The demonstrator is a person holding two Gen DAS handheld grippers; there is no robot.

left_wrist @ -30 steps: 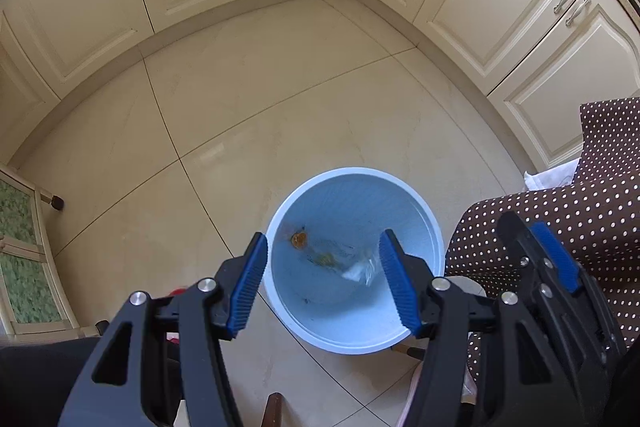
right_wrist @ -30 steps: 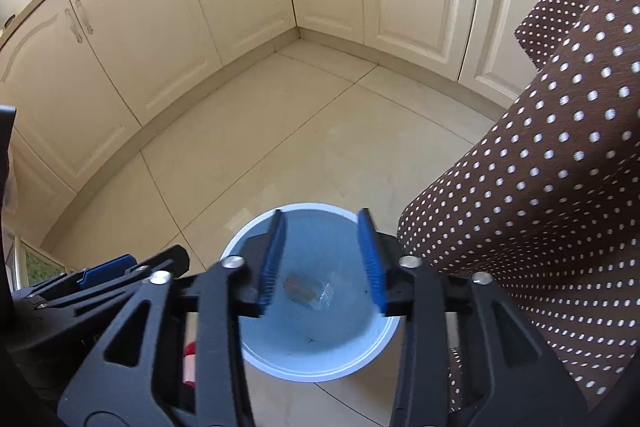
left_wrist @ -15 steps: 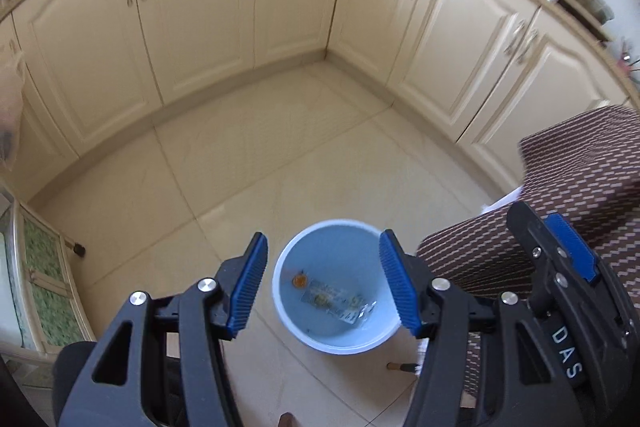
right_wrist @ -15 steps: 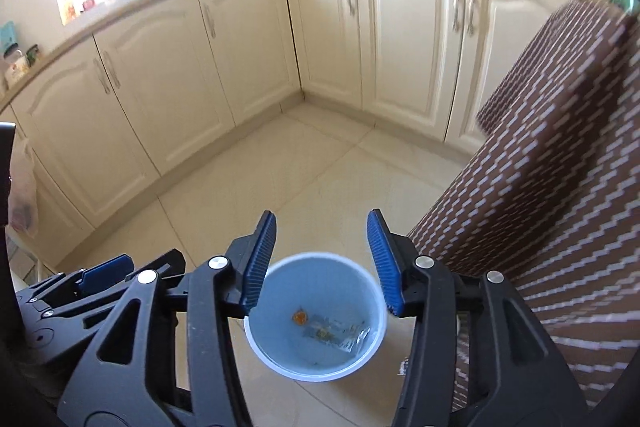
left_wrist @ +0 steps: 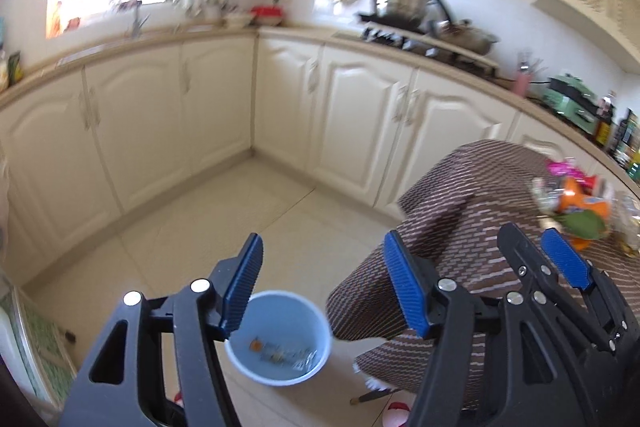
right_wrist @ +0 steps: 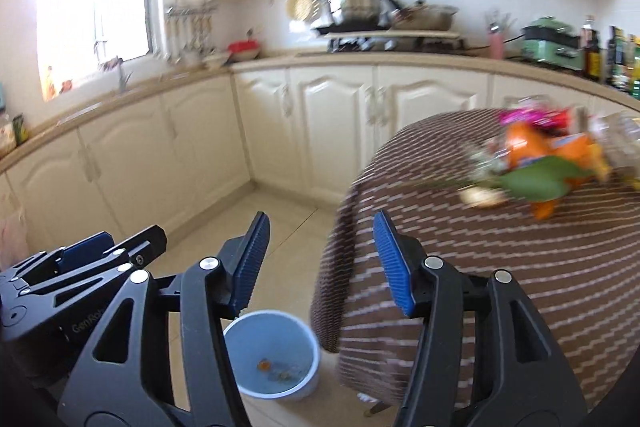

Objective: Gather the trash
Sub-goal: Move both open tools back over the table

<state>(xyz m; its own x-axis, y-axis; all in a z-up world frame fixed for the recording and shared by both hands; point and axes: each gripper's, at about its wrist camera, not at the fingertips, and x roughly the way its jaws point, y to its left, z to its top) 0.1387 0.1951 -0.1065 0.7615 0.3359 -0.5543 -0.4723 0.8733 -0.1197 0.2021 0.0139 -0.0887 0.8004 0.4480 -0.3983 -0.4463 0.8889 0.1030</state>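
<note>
**Cream Kitchen, Blue Jaws Empty Above the Bin**

Cream cabinets (left_wrist: 352, 115) wrap the corner of the room, the largest thing we see, with pale floor tiles (left_wrist: 224, 227) below them. Next in size is the table under a brown patterned cloth (right_wrist: 500, 259), its folds hanging close beside the bin. On the cloth we make out a blurred heap of trash (right_wrist: 536, 155): orange and pink wrappers, a green leaf, clear plastic. The round pale-blue bin (left_wrist: 280, 337) stands on the floor by the table's edge, with a few scraps, one orange, lying in its bottom.

Our left gripper (left_wrist: 324, 287) has its blue-padded jaws opening, nothing between them; the bin shows far below through the gap. Our right gripper (right_wrist: 320, 259) is likewise opening and empty, angled towards the table edge.
</note>
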